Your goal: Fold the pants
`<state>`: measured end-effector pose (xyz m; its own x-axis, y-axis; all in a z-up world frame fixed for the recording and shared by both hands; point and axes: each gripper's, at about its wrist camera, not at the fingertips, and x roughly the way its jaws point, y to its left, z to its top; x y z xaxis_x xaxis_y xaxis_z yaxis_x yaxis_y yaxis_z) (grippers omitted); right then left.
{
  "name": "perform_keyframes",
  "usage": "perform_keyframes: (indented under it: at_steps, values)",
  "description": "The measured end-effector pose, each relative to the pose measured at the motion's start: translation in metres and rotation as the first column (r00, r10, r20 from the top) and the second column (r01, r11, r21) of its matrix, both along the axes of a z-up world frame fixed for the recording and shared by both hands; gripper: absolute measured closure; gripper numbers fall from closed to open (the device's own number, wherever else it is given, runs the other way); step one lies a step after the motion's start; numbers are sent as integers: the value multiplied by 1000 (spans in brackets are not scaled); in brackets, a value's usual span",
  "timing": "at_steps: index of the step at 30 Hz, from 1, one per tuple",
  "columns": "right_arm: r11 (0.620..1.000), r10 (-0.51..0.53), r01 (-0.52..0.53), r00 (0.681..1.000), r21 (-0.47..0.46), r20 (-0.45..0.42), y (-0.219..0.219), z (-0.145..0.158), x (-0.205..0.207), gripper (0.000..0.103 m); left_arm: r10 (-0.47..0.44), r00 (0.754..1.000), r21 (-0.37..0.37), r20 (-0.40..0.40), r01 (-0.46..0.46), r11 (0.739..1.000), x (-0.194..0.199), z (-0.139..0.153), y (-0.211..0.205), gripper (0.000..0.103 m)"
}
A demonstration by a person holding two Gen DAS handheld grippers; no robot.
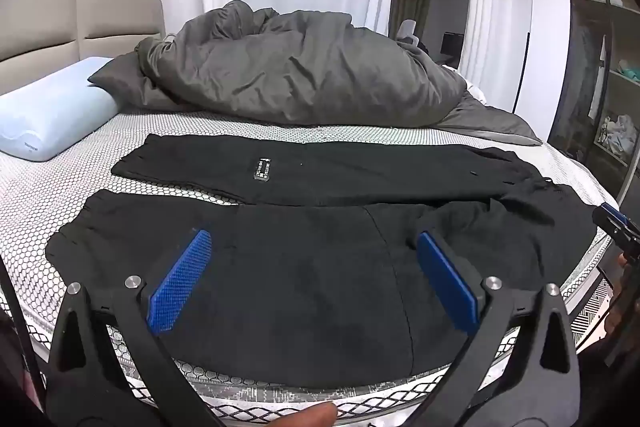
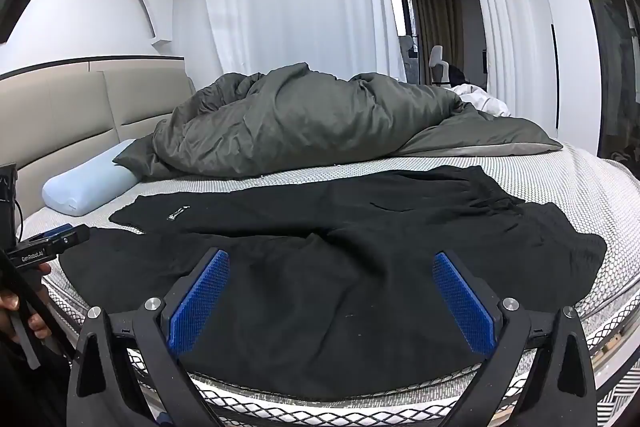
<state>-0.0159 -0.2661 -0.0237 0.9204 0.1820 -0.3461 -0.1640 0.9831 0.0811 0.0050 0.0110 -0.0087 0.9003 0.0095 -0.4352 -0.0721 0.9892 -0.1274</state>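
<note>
Black pants [image 1: 320, 195] lie spread flat on the mattress, both legs running left, the waist at the right; the far leg bears a small white label [image 1: 262, 169]. In the right wrist view the same pants [image 2: 360, 247] fill the near bed. My left gripper [image 1: 314, 239] hovers over the near leg, jaws wide open, nothing between its blue pads [image 1: 180, 283]. My right gripper [image 2: 332, 259] hangs above the near edge of the pants near the seat, open and empty too. Each gripper shows at the edge of the other's view: right [image 1: 616, 227], left [image 2: 52, 243].
A bunched grey duvet [image 1: 304, 71] fills the back of the bed. A pale blue pillow [image 1: 52, 111] lies at the left by the beige headboard [image 1: 60, 15]. The honeycomb mattress cover [image 1: 32, 195] shows around the pants. Shelving [image 1: 608, 87] stands at the right; white curtains behind.
</note>
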Motion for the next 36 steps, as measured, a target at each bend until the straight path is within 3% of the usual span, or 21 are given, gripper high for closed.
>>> perform_keyframes:
  at_steps: [36]
  values:
    - [1000,-6,6,1000,10,5,-4,3,-3,0,-2,1000,16,-4,2,1000,-3,6,-7,1]
